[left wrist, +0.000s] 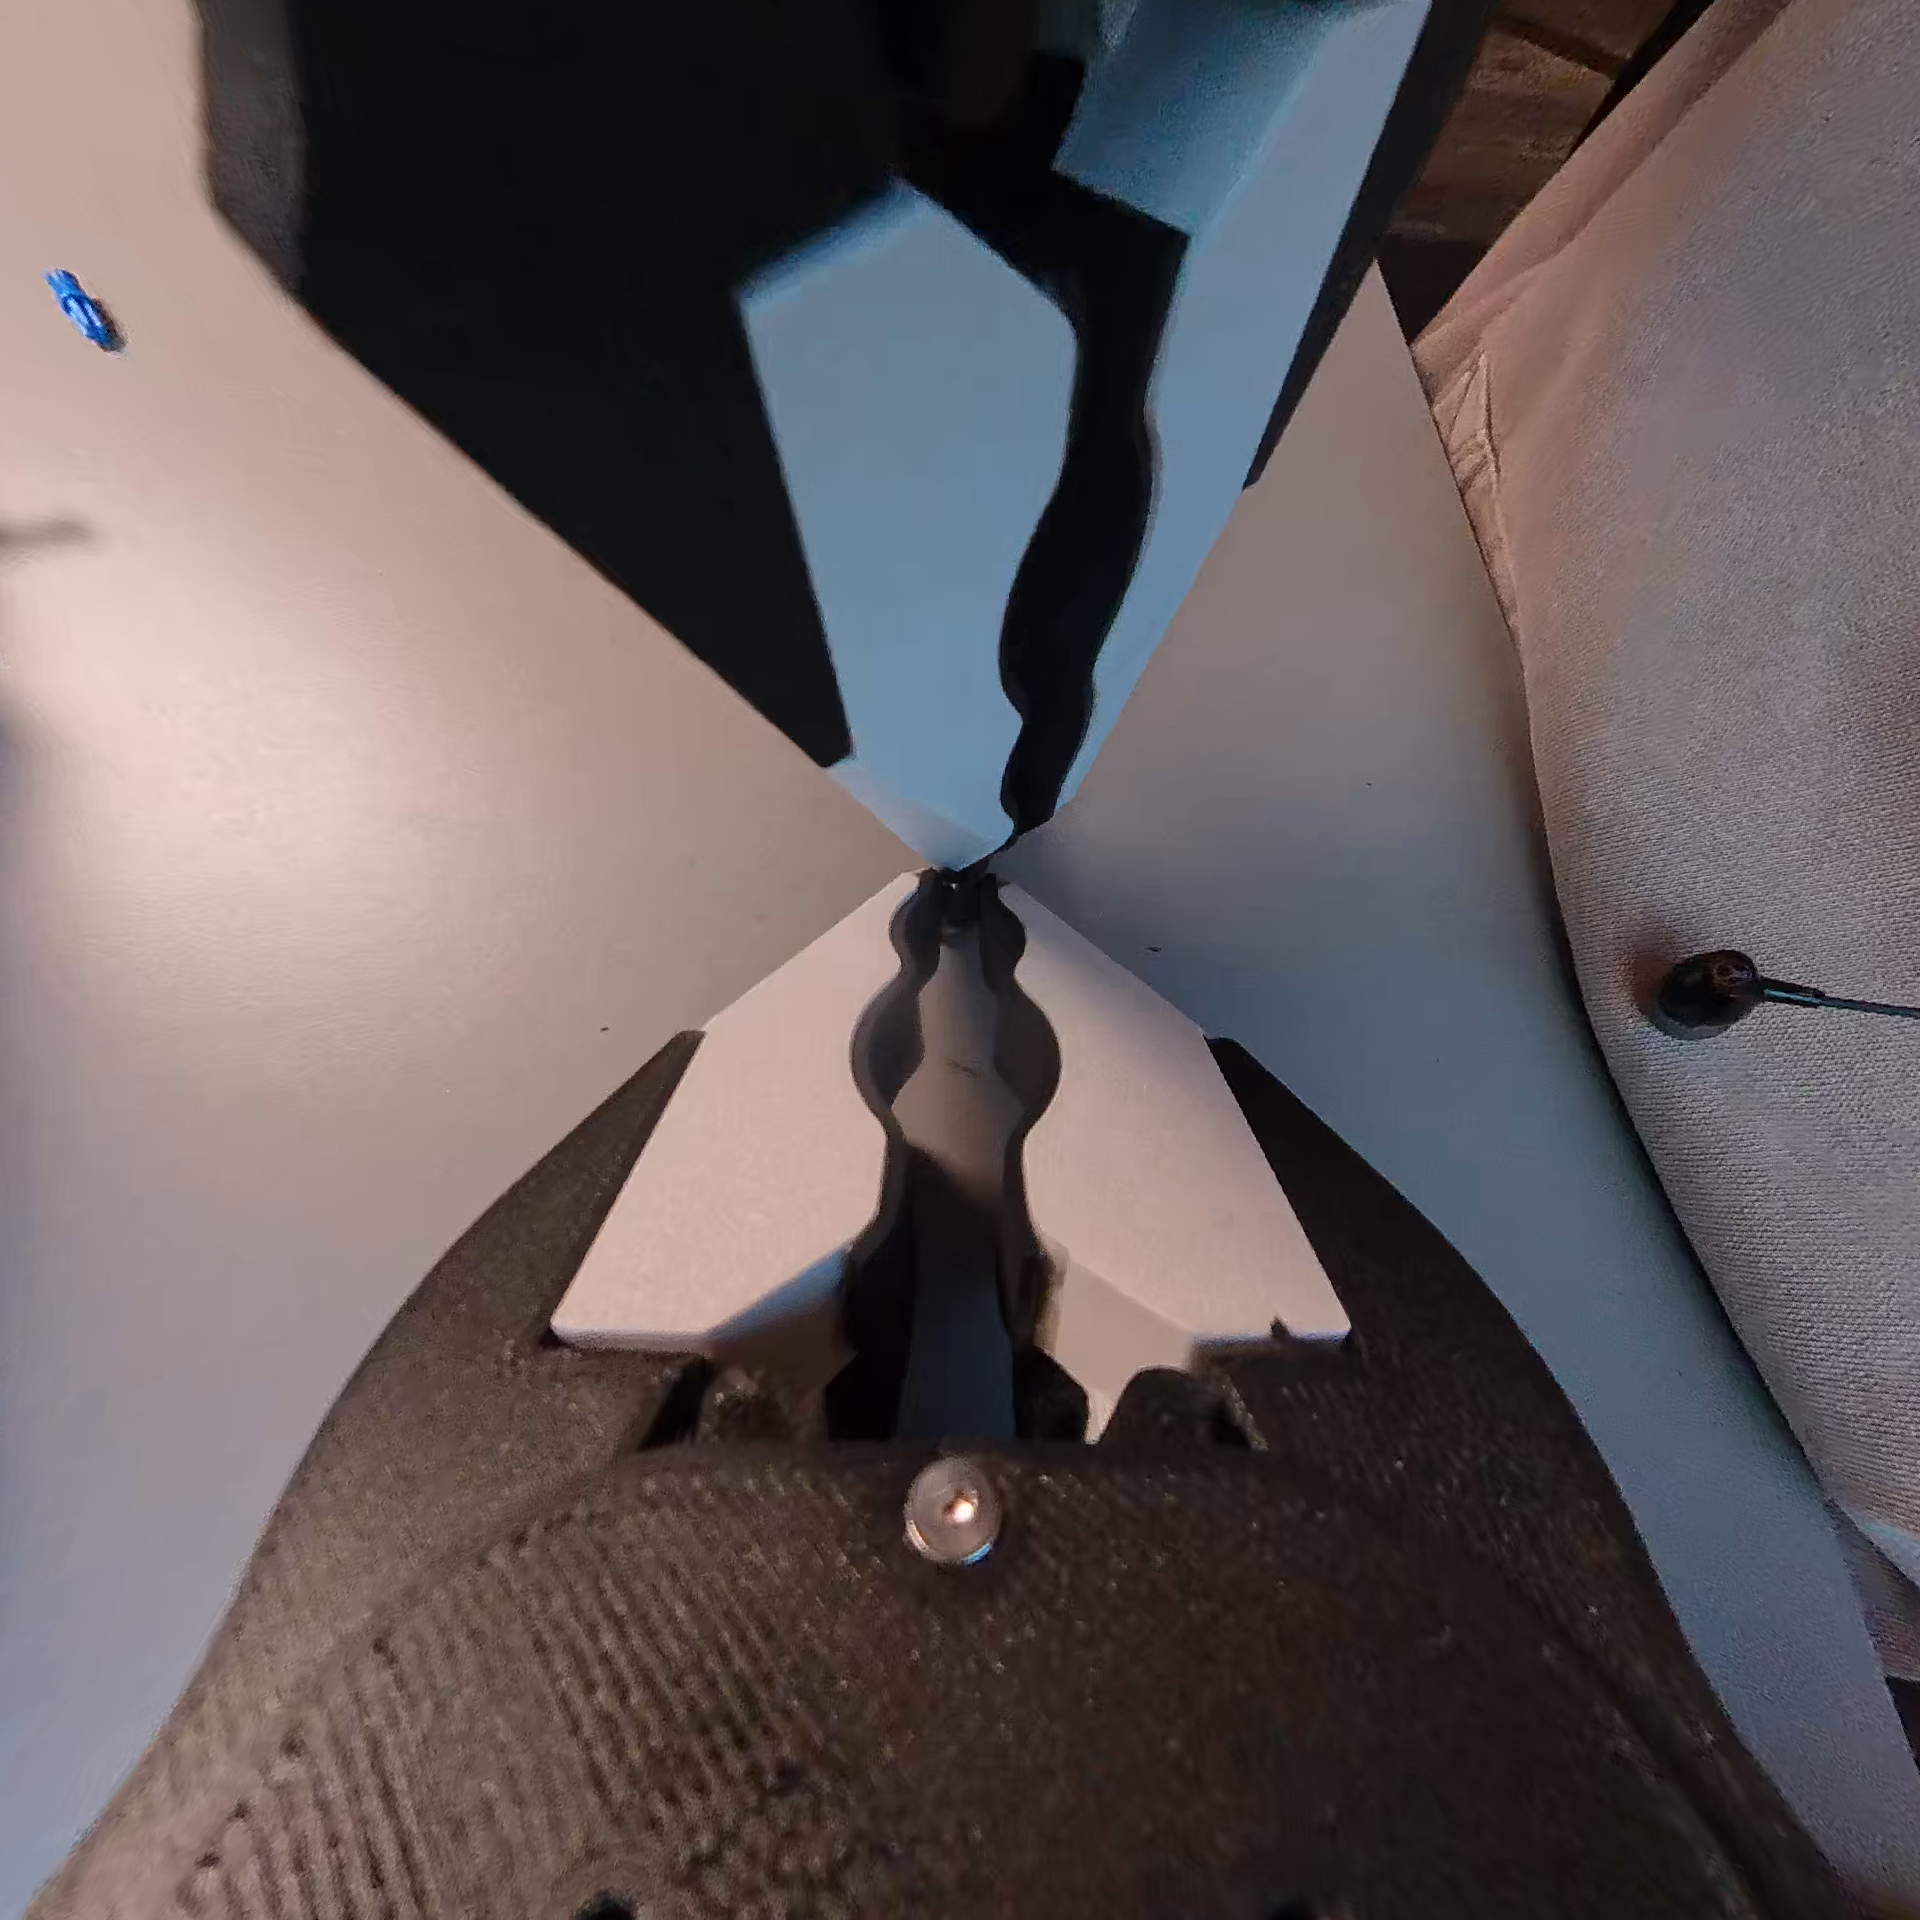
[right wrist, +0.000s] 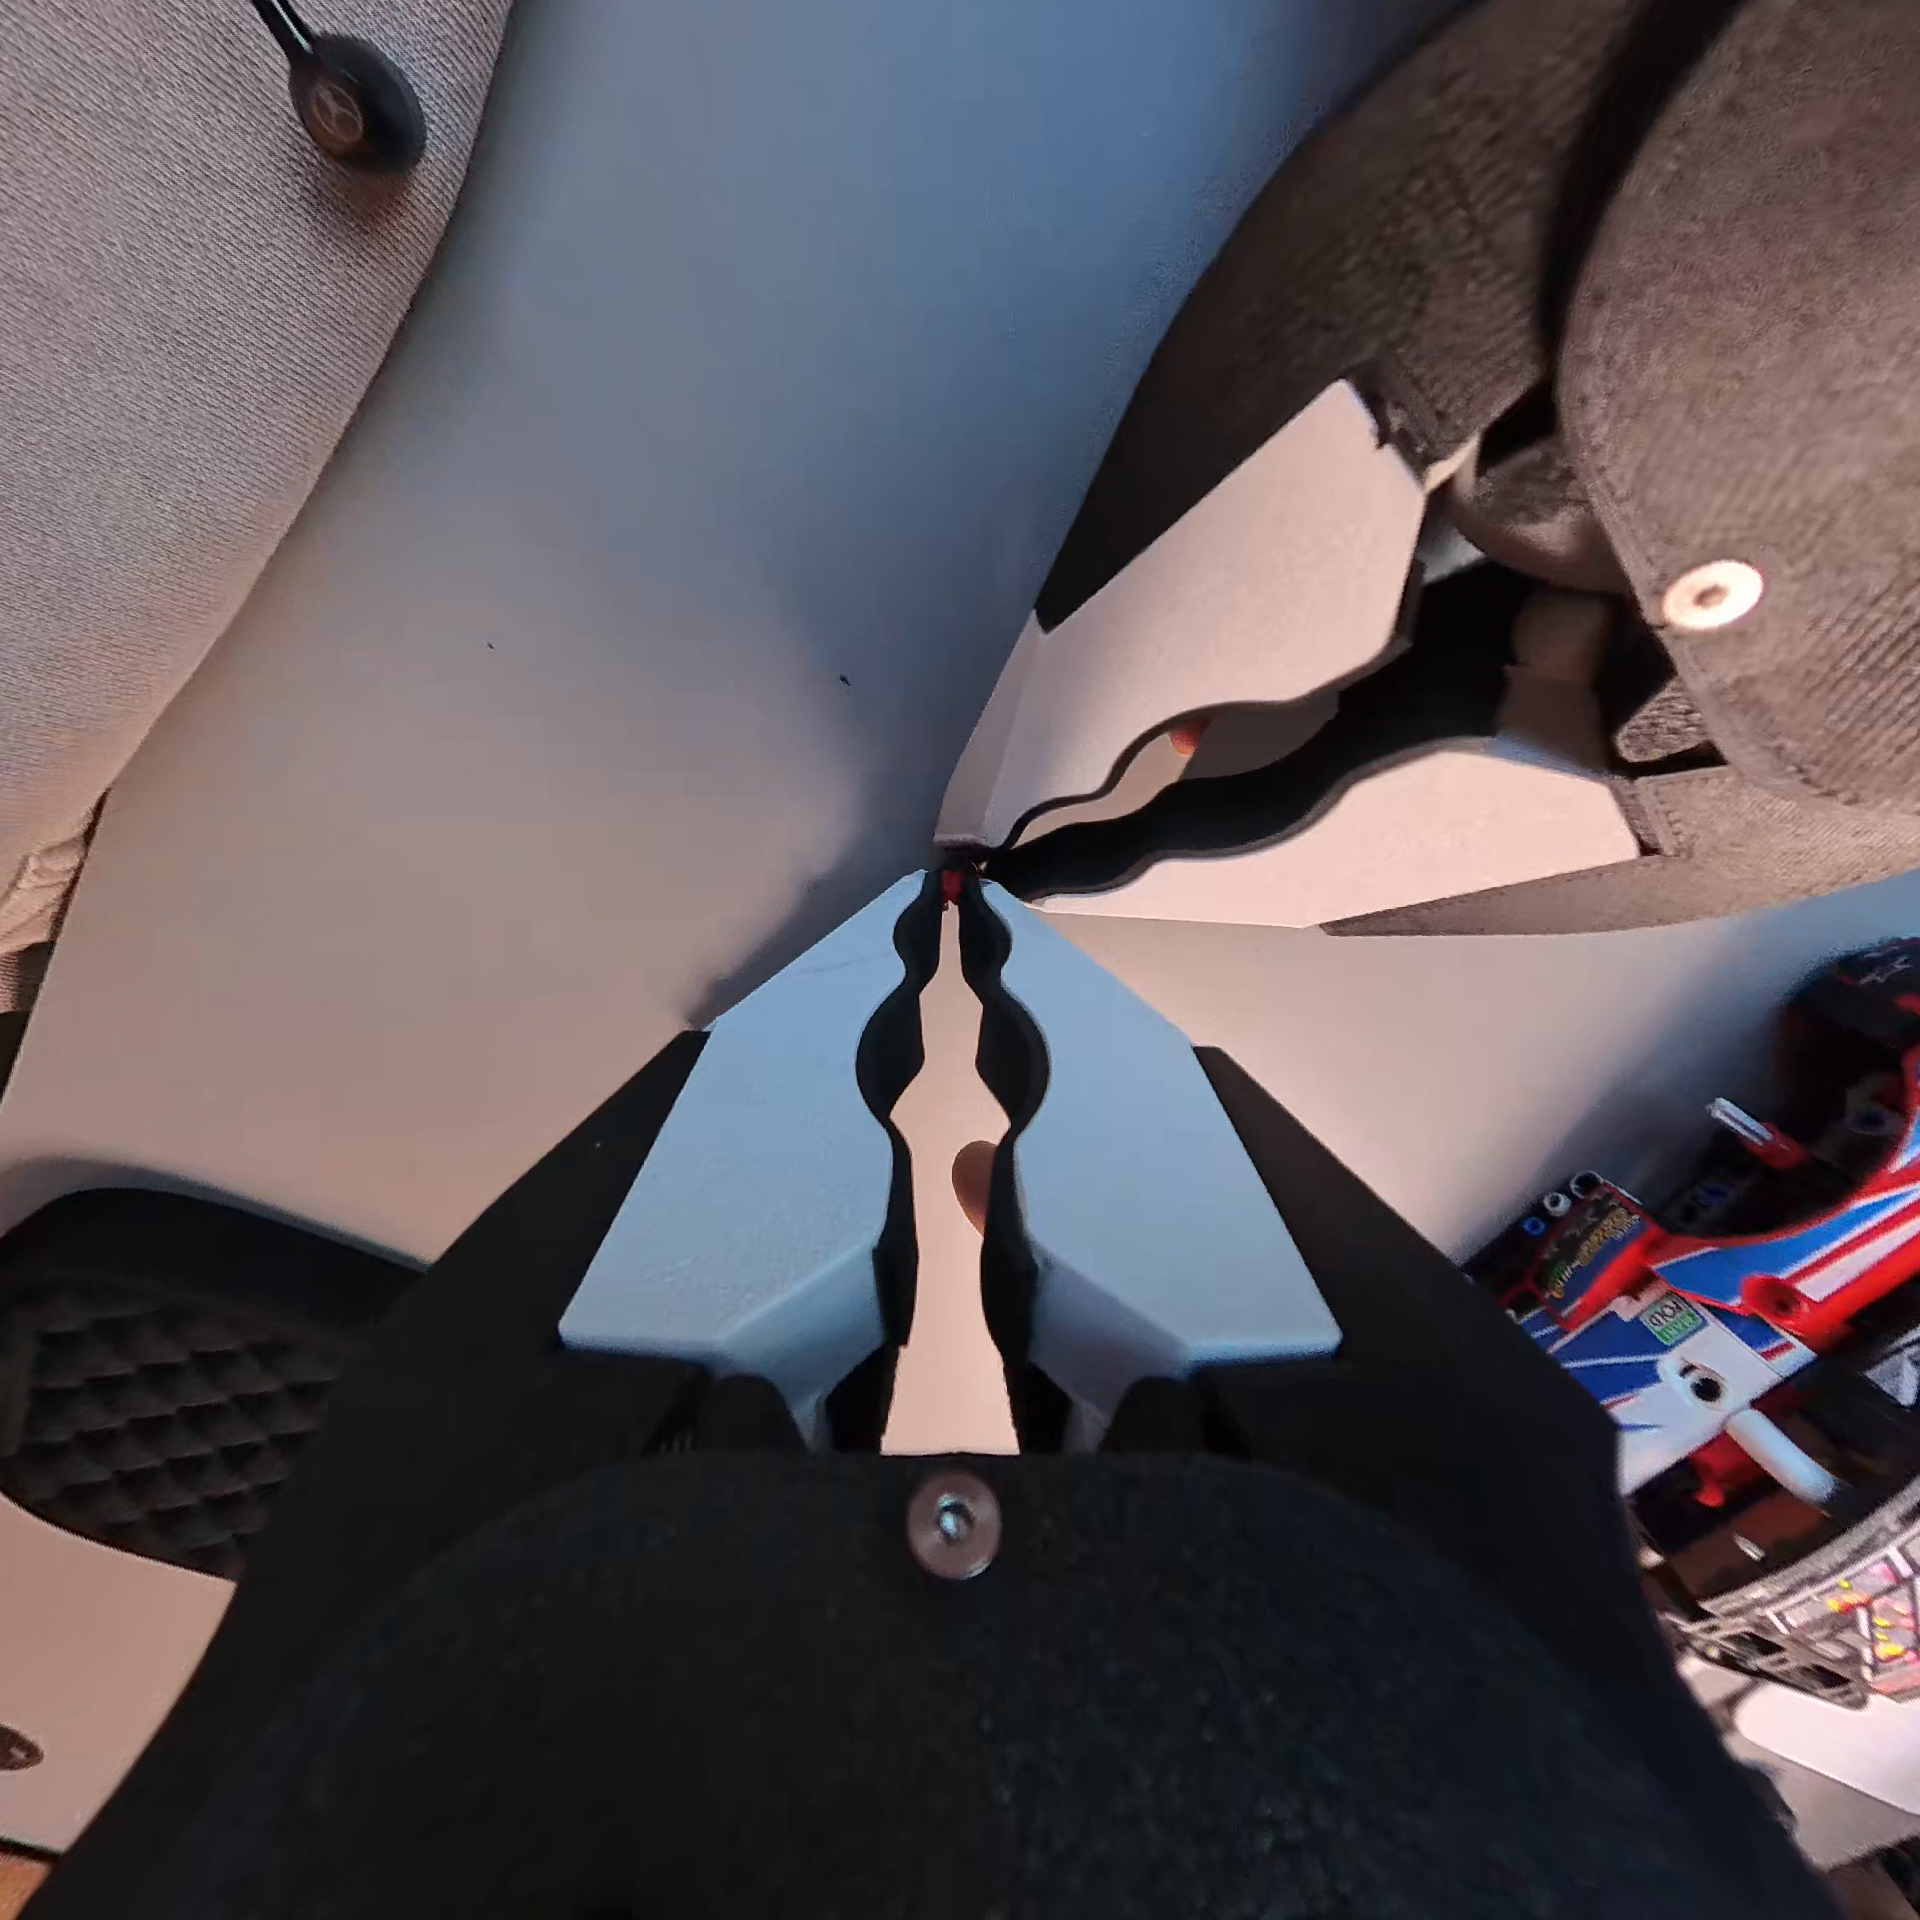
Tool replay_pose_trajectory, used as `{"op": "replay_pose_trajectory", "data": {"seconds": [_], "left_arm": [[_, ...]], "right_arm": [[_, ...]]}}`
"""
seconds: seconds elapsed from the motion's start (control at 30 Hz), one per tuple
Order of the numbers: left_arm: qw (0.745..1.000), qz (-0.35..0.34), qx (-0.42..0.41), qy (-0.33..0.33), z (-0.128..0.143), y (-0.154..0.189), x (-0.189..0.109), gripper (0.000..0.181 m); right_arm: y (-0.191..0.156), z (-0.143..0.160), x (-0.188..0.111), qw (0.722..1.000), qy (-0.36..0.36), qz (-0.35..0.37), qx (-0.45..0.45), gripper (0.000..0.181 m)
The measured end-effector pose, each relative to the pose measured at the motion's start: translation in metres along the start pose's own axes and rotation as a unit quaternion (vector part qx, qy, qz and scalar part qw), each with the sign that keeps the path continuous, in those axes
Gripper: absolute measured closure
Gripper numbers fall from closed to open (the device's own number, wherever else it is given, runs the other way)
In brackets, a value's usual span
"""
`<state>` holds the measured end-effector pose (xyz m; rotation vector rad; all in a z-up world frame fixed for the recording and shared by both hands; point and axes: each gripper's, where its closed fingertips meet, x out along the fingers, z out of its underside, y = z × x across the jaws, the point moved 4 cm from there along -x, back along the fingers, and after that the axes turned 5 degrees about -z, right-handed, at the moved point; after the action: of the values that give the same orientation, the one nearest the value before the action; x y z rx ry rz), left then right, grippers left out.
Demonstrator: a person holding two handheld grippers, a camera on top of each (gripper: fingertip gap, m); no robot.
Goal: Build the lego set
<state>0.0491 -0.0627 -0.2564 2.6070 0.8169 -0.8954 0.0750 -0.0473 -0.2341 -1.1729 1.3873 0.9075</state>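
My left gripper (left wrist: 954, 891) is shut on a tiny black lego piece (left wrist: 952, 909) just above the white table (left wrist: 364, 727). My right gripper (right wrist: 951, 894) is shut on a tiny red lego piece (right wrist: 949, 884). The two grippers meet tip to tip: the right gripper (left wrist: 977, 854) comes in from the top of the left wrist view, and the left gripper (right wrist: 982, 847) comes in from the upper right of the right wrist view. The pieces touch or nearly touch; I cannot tell if they are joined. A partly built red, white and blue lego car (right wrist: 1766, 1299) lies at the right.
A loose blue lego pin (left wrist: 83, 310) lies on the table at the far left. Grey fabric with a black button (left wrist: 1704, 992) borders the table edge; it also shows in the right wrist view (right wrist: 348, 104). A black textured mat (right wrist: 135, 1382) and a mesh basket (right wrist: 1787, 1652) sit nearby. My two grippers' fingertips are within a few centimetres of each other.
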Motion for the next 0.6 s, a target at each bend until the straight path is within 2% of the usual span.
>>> {"op": "replay_pose_trajectory", "data": {"seconds": [0.23, 0.37, 0.47, 0.6], "left_arm": [[0.998, 0.032, -0.055, -0.004, -0.0009, -0.0053, 0.0002, 0.177], [0.998, 0.031, -0.059, -0.012, -0.0005, -0.0051, 0.0004, 0.178], [0.997, 0.028, -0.065, -0.007, -0.0015, -0.0051, -0.0001, 0.177], [0.995, 0.037, -0.089, 0.005, -0.0043, -0.0051, -0.0033, 0.176]], "right_arm": [[0.0010, 0.0009, 0.0002, 1.000, -0.018, 0.016, -0.004, 0.180], [-0.0002, -0.0007, 0.0028, 1.000, -0.017, 0.025, -0.004, 0.180], [0.0002, 0.0024, 0.0006, 0.999, 0.008, 0.032, 0.027, 0.180], [0.0001, 0.0086, -0.0057, 0.992, 0.078, 0.047, 0.088, 0.178]]}}
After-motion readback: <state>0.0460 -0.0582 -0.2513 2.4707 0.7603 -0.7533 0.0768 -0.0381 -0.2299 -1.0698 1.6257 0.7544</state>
